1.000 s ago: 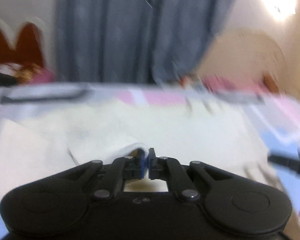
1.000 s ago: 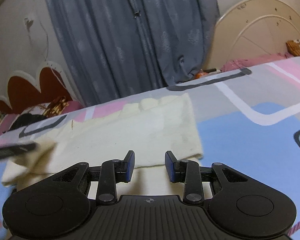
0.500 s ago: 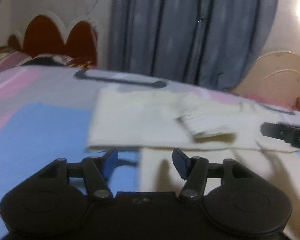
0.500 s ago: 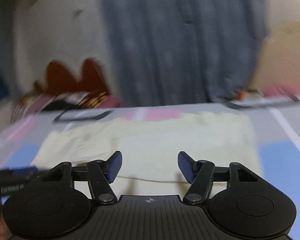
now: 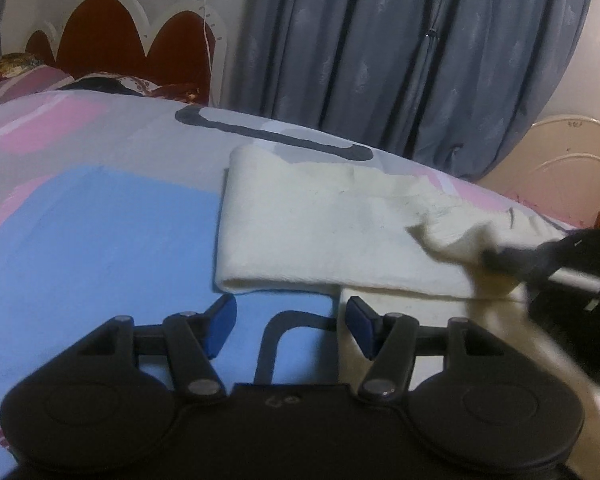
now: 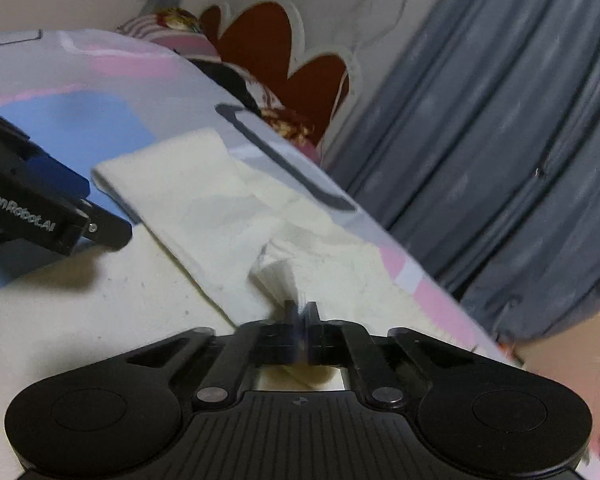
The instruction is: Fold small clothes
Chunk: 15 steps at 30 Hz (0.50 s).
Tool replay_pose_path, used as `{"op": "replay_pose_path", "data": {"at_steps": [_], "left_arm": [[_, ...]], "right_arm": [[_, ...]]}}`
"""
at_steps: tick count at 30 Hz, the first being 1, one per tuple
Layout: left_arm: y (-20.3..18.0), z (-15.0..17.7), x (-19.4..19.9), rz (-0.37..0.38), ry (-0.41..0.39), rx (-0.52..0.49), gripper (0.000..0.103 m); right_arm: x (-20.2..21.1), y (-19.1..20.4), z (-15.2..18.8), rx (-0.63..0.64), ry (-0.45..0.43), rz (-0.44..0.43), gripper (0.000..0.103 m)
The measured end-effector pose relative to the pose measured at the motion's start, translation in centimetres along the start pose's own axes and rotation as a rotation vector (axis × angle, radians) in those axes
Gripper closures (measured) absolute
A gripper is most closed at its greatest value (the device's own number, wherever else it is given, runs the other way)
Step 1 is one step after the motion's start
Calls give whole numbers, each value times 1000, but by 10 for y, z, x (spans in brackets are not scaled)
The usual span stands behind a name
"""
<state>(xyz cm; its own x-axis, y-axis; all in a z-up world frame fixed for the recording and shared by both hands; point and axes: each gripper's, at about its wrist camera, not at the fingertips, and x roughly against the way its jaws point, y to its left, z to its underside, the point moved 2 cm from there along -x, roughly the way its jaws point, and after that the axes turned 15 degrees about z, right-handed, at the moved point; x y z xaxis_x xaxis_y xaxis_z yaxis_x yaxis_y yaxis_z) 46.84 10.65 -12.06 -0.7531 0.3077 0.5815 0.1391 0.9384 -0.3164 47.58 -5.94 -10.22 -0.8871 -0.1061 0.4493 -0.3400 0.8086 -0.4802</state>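
A cream garment (image 5: 320, 240) lies on the bed, one part folded over into a band. My left gripper (image 5: 290, 326) hovers open at the band's near edge, over the blue sheet, with nothing between its blue pads (image 5: 220, 324). In the right wrist view my right gripper (image 6: 300, 316) is shut on a raised fold of the cream garment (image 6: 204, 208), and the view is tilted. The right gripper (image 5: 560, 256) also shows at the right edge of the left wrist view, blurred, with cloth at its tip. The left gripper (image 6: 40, 208) shows at the left of the right wrist view.
The bedsheet (image 5: 100, 240) is printed in blue, pink and grey. A red scalloped headboard (image 5: 132, 40) with pillows (image 5: 24, 76) stands at the far left. Grey curtains (image 5: 400, 60) hang behind the bed, and a cream footboard (image 5: 572, 168) is at the right.
My left gripper let go of the cloth, opened and shifted left to the folded band's edge. My right gripper rolled, moved across the garment and closed on a fold of it.
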Motion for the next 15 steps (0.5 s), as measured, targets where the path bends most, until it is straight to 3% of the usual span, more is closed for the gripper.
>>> {"op": "replay_pose_path", "data": {"at_steps": [5,8,11,15], "left_arm": [[-5,-1,-5,-18,-3,-36,51],[-10,-1,-10,-32,8,-72,52],[-15,-2,-13,-26,5,-94,59],[-20,-7,-18,-16,-1,-113,68]], "right_arm": [[9,-73,14,-349,21,151,102],[10,-115,43,-546,108,220,102],[5,-139,72,-659,175,208,102],[8,-151,86,-713,184,192,102]]}}
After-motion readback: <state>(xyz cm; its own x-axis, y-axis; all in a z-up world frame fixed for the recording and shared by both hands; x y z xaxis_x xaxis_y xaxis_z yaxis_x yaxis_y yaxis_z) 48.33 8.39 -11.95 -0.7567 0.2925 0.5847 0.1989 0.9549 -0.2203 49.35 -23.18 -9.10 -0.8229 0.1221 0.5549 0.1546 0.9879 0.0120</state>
